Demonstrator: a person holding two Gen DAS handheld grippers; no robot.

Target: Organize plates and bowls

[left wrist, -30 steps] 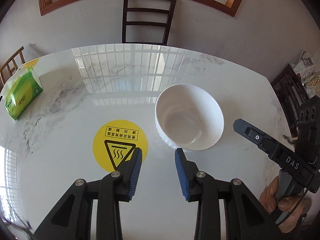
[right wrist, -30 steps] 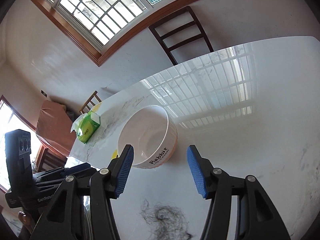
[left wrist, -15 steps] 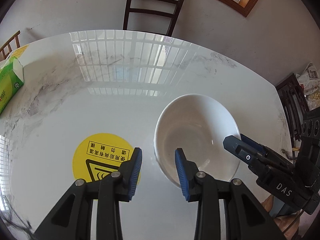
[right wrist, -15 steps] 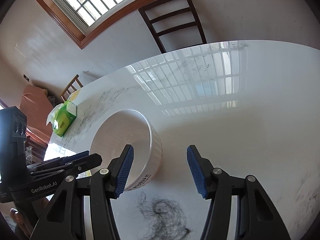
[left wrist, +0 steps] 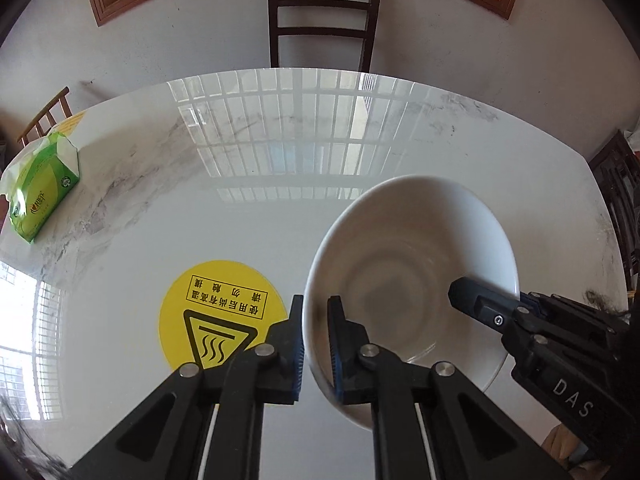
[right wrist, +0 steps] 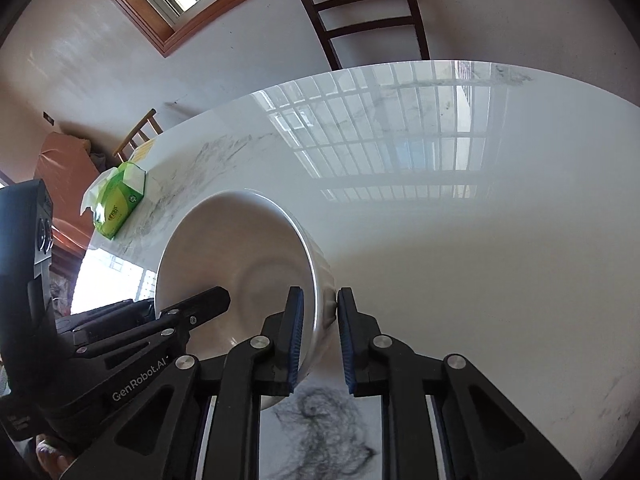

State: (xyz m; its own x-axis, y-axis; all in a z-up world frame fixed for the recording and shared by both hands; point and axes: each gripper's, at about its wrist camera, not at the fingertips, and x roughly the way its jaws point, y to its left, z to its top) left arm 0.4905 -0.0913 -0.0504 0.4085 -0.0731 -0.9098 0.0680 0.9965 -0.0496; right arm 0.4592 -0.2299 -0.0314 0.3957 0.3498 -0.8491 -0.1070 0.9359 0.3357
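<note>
A white ceramic bowl [left wrist: 412,256] stands on the white marble table [left wrist: 248,200]. My left gripper [left wrist: 316,344] is shut on the bowl's left rim, one blue pad inside and one outside. My right gripper [right wrist: 319,332] is shut on the bowl's right rim [right wrist: 280,256] in the same way. Each gripper shows in the other's view: the right one [left wrist: 532,328] reaches over the bowl's far side, the left one [right wrist: 168,320] comes in from the left. No plates are in view.
A round yellow hot-surface sticker [left wrist: 220,312] lies on the table left of the bowl. A green tissue pack [left wrist: 44,188] sits at the far left edge. A dark wooden chair [left wrist: 322,20] stands behind the table. A dark tangled mark [right wrist: 320,428] is by the near edge.
Both grippers moved forward onto the bowl and closed on opposite sides of its rim. They were open and short of the bowl before.
</note>
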